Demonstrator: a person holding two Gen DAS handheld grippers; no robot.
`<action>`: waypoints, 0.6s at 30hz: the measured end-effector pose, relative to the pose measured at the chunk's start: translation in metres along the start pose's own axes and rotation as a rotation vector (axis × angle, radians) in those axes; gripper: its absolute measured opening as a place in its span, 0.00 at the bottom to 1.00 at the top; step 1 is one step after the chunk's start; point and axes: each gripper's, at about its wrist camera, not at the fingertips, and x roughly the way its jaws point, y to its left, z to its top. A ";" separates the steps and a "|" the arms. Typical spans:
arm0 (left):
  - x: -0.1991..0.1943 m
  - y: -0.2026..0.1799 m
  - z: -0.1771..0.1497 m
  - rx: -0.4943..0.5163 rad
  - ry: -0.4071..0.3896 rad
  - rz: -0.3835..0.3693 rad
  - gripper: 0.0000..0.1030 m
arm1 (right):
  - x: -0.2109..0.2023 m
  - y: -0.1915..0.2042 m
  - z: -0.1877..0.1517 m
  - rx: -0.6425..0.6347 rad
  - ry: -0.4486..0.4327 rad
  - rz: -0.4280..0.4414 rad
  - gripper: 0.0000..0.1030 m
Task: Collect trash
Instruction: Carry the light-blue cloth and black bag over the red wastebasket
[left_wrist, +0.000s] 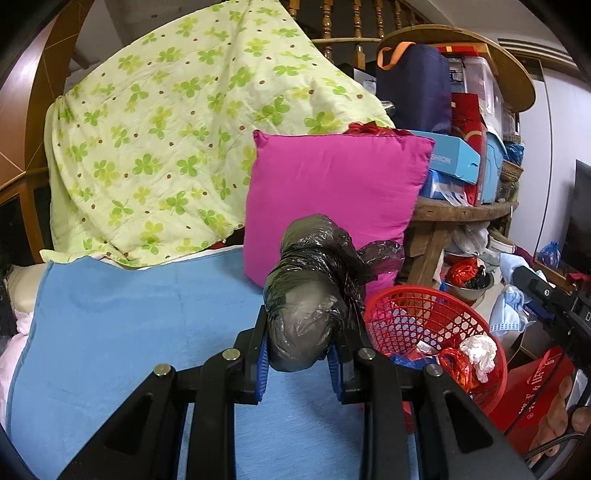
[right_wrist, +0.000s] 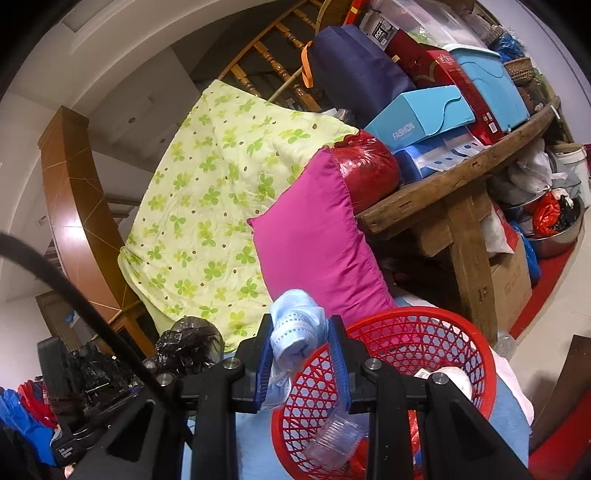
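Note:
My left gripper is shut on a knotted black plastic bag, held above a blue sheet, just left of a red mesh basket. The basket holds crumpled white paper and red and blue wrappers. In the right wrist view my right gripper is shut on a bunched light blue face mask, at the left rim of the same red basket. A clear plastic cup lies inside the basket. The black bag and the left gripper show at the lower left.
A magenta pillow leans behind the basket, with a green clover quilt to its left. A wooden table piled with boxes and bags stands on the right. More bags and a metal bowl lie under it.

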 end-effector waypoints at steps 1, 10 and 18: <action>0.001 -0.002 0.000 0.003 0.000 0.000 0.27 | 0.000 -0.001 0.000 0.002 0.001 -0.002 0.30; 0.008 -0.018 -0.001 0.030 0.004 -0.012 0.27 | 0.001 -0.012 0.001 0.008 0.007 -0.014 0.30; 0.012 -0.023 0.000 0.036 0.006 -0.018 0.28 | 0.003 -0.015 0.001 0.018 0.012 -0.013 0.30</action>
